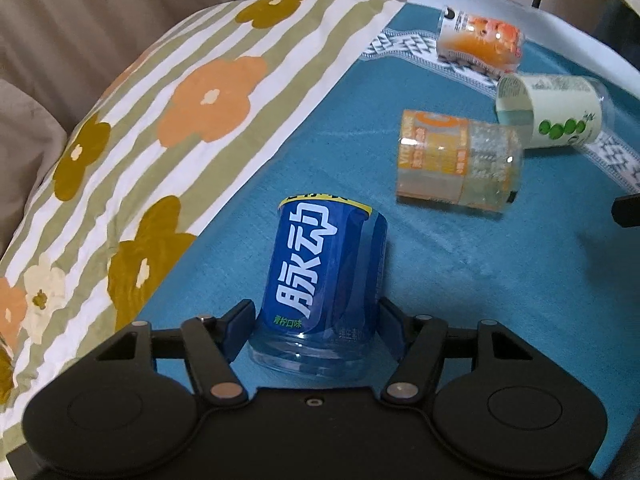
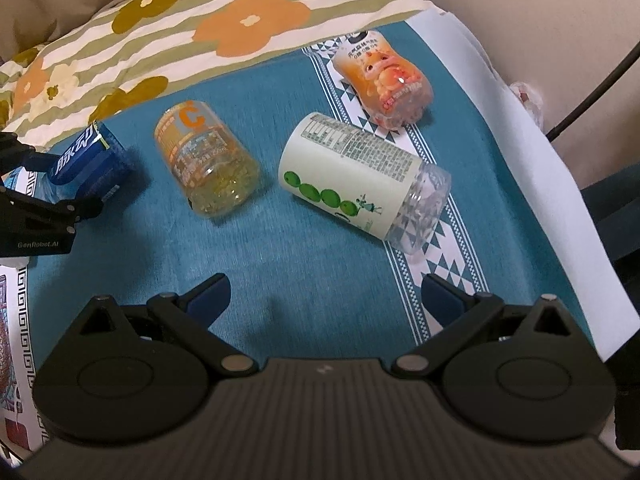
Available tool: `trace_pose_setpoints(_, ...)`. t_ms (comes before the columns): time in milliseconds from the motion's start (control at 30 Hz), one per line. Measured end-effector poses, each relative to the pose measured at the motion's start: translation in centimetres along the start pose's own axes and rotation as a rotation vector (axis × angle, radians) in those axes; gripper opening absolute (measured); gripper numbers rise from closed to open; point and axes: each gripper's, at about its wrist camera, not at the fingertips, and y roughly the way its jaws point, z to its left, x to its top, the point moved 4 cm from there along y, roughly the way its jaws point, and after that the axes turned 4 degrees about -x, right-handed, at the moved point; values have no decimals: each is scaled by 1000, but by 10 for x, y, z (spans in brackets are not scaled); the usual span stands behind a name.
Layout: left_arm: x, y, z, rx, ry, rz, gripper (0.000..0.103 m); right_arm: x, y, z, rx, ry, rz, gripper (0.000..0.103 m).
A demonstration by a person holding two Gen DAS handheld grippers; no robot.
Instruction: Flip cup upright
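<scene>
A blue-labelled clear cup [image 1: 324, 280] lies tilted between the fingers of my left gripper [image 1: 316, 320], which is shut on its lower part; it also shows in the right wrist view [image 2: 86, 160], held by the left gripper [image 2: 60, 184]. Three more cups lie on their sides on the teal cloth [image 2: 300, 240]: an orange-labelled one [image 1: 456, 160] [image 2: 206, 160], a pale green one [image 1: 550, 110] [image 2: 360, 180], and a peach-printed one [image 1: 478, 42] [image 2: 386, 80]. My right gripper [image 2: 326, 300] is open and empty, hovering above the cloth in front of them.
A flowered striped cloth [image 1: 140, 140] [image 2: 200, 28] covers the left and far side. A white sheet [image 2: 532, 160] lies along the right edge of the teal cloth. A black cable [image 2: 592, 92] hangs at the right. A printed box [image 2: 12, 340] sits at the left edge.
</scene>
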Motion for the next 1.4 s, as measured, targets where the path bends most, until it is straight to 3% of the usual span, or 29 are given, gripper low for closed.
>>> trace_pose_setpoints(167, -1, -20, -10, 15, -56, -14, 69, 2, -12, -7, 15, -17, -27, 103)
trace_pose_setpoints(333, -6, -45, -32, -1, -179, -33, 69, 2, -26, -18, 36, -46, -57, 103)
trace_pose_setpoints(667, -27, -78, -93, -1, -545, -54, 69, -10, -50, -45, 108, -142, -112, 103)
trace_pose_setpoints(1000, -34, -64, -129, 31, -863, -27, 69, -26, -43, -69, 181, -242, -108, 103)
trace_pose_setpoints(1200, -35, -46, -132, 27, -964, 12, 69, -30, -30, -73, 211, -276, -80, 103)
trace_pose_setpoints(1400, -34, -35, -135, 32, -985, 36, 70, -34, -21, -75, 227, -287, -47, 103)
